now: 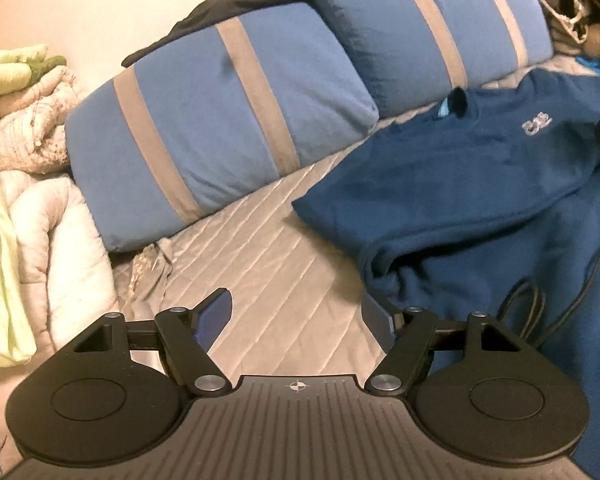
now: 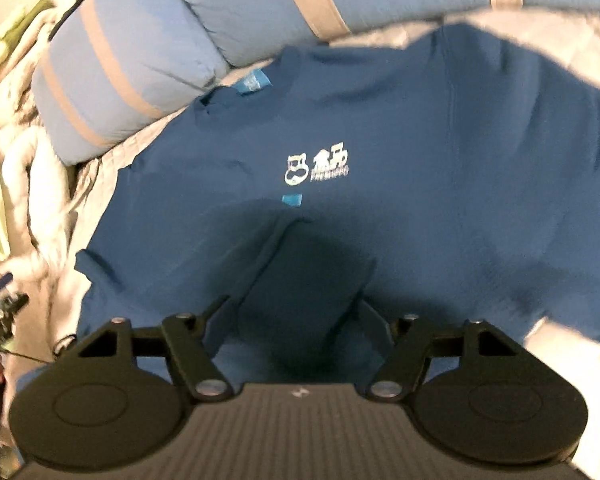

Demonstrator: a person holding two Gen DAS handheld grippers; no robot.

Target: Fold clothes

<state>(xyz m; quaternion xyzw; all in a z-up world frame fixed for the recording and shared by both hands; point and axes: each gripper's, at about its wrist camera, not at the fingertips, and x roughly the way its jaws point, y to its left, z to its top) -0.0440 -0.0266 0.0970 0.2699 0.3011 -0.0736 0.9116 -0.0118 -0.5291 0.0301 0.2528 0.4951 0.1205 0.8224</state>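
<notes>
While the navy sweatshirt (image 2: 380,140) lies spread chest-up on the grey quilted bedspread (image 1: 268,248), its collar just beside two blue striped pillows (image 1: 220,128), the left gripper (image 1: 296,316) hovers spread wide over bare quilt at the garment's edge; its fingers pinch nothing. The right gripper (image 2: 296,316) hangs over the sweatshirt's lower front, jaws likewise apart and empty; a white logo (image 2: 316,168) shows on the chest.

I see a soft matt fleece sweatshirt (image 2: 420,152), a quilted, faintly shiny bedspread (image 1: 268,240), and matt black plastic on my left hand-held gripper (image 1: 298,318).
</notes>
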